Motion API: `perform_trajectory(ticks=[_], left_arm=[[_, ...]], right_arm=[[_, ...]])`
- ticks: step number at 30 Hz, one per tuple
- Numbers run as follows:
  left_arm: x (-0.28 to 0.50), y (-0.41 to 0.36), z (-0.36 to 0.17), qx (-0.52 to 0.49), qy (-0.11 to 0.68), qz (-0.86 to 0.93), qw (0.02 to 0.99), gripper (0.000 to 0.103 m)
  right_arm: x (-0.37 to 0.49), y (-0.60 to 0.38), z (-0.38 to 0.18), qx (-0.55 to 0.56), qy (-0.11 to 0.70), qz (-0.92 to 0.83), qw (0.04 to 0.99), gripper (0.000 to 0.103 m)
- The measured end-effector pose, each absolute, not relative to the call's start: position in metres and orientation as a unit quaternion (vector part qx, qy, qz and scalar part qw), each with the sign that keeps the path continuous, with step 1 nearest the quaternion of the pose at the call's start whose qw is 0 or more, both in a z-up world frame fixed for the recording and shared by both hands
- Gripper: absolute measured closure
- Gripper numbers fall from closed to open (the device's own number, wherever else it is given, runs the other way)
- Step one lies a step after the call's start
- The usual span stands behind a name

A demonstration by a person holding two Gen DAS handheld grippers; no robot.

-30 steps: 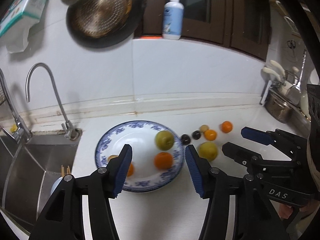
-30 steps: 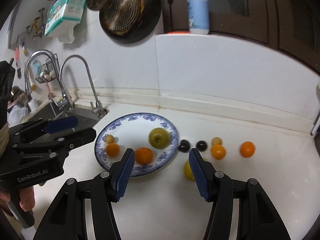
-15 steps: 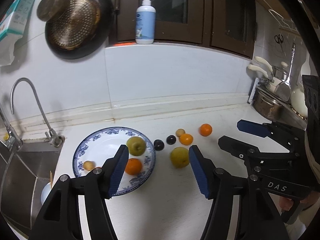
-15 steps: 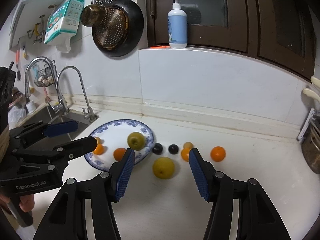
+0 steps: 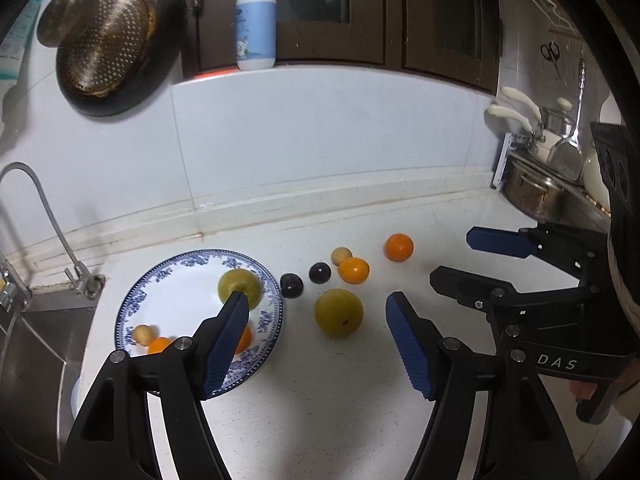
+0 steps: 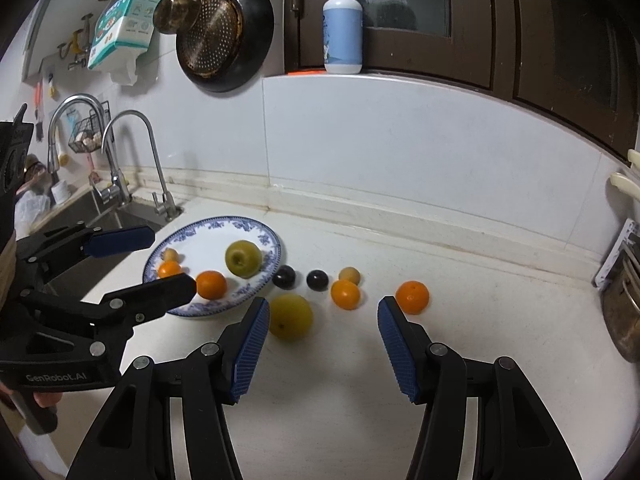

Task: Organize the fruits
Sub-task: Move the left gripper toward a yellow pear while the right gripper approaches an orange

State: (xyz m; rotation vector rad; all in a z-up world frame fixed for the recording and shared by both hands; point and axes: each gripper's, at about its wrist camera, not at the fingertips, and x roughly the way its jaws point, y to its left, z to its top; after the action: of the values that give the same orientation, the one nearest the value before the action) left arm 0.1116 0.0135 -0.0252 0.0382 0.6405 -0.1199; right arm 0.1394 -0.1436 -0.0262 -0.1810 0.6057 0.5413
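A blue-patterned plate (image 5: 180, 280) (image 6: 208, 236) holds a green apple (image 5: 239, 285) (image 6: 243, 258), two oranges (image 6: 211, 285) and a small tan fruit (image 6: 171, 255). On the counter to its right lie a yellow-green fruit (image 5: 338, 313) (image 6: 290, 317), two dark plums (image 5: 291, 285) (image 6: 317, 280), a small tan fruit (image 5: 341, 256), and two oranges (image 5: 353, 270) (image 6: 412, 297). My left gripper (image 5: 316, 328) is open, above and just short of the yellow-green fruit. My right gripper (image 6: 320, 332) is open and empty, above the counter with the yellow-green fruit beside its left finger.
A sink (image 5: 36, 344) with taps (image 6: 132, 160) lies left of the plate. Pots and utensils (image 5: 536, 184) stand at the right end of the counter. A soap bottle (image 6: 343, 28) sits on the ledge above the tiled wall; a pan (image 6: 224, 36) hangs there.
Both grippers have swung right, away from the plate, and pulled back; the loose fruits on the counter now sit ahead of them. Both stay open.
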Motion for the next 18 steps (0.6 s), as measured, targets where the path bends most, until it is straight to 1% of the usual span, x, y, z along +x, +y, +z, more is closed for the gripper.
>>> perform_trajectory(ticks=[11, 18], left_arm=[[0.138, 0.000, -0.057, 0.049, 0.331, -0.090, 0.938, 0.033], [0.162, -0.004, -0.080, 0.063, 0.356, -0.111, 0.926, 0.033]], right_arm=[[0.166, -0.145, -0.052, -0.115, 0.317, 0.274, 0.901, 0.046], [0.188, -0.141, -0.072, -0.135, 0.331, 0.278, 0.891, 0.046]])
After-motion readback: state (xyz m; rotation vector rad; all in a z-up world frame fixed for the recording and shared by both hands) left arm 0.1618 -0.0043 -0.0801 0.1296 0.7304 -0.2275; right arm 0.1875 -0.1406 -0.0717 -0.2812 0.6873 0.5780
